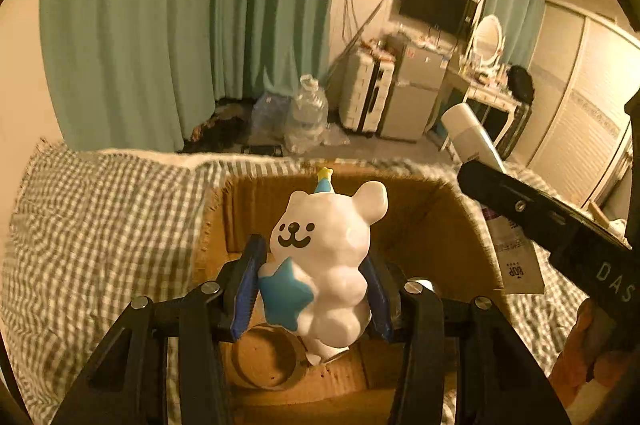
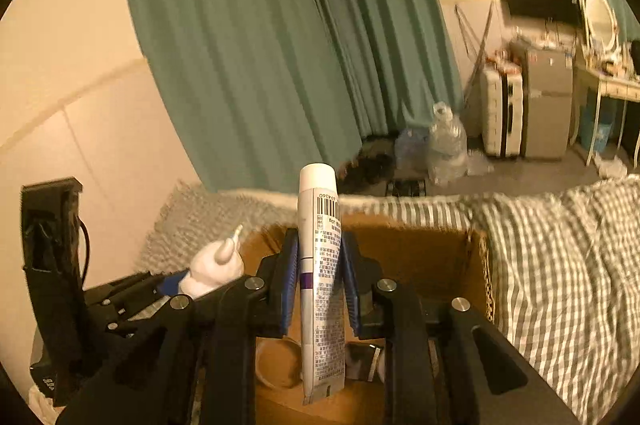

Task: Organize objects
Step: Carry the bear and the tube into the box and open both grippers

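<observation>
Both items held over the cardboard box point(image 1: 420, 209) on the checkered bed point(image 1: 100, 225), none dropped yet. Left gripper point(image 1: 316, 289) clamps the white bear figurine point(image 1: 328, 249); right gripper point(image 2: 320, 285) clamps the tube point(image 2: 322, 265) upright. Tape roll point(image 1: 264, 357) already inside; releases remain.

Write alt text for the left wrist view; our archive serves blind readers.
The left hand-held gripper holds a white bear figurine with a blue star, upright above an open cardboard box on a checked blanket. At right, the other gripper holds a white tube; green curtains hang behind.
</observation>
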A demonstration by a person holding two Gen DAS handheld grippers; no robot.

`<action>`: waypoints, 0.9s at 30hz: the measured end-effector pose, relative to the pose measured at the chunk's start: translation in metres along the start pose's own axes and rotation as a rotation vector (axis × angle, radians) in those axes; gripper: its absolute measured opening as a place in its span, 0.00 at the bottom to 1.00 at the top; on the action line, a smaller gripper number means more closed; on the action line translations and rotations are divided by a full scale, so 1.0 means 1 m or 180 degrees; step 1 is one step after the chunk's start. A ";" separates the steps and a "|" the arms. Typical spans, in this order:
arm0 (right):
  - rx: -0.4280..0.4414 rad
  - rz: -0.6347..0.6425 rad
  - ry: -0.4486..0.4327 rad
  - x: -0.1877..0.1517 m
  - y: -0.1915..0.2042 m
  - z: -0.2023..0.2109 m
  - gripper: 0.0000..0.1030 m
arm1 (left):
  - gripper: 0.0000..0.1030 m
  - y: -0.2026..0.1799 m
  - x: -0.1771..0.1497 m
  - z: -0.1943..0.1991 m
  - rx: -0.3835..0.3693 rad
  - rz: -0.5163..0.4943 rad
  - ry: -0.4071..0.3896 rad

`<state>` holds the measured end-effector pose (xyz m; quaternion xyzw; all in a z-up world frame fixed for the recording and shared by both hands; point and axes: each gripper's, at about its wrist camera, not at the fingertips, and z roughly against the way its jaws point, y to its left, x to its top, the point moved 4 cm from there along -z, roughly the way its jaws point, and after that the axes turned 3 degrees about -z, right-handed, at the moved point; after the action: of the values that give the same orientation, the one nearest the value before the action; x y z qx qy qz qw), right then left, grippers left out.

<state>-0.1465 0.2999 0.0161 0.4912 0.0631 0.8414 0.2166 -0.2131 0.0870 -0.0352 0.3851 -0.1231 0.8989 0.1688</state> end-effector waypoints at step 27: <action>-0.0237 -0.0006 0.0885 -0.050 -0.046 -0.076 0.25 | 0.53 -0.004 -0.029 -0.082 0.0258 -0.0078 0.0692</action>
<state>-0.1764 0.3274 -0.0776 0.3614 0.0616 0.9028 0.2246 -0.2461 0.1134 -0.1116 0.2932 -0.0630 0.9375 0.1764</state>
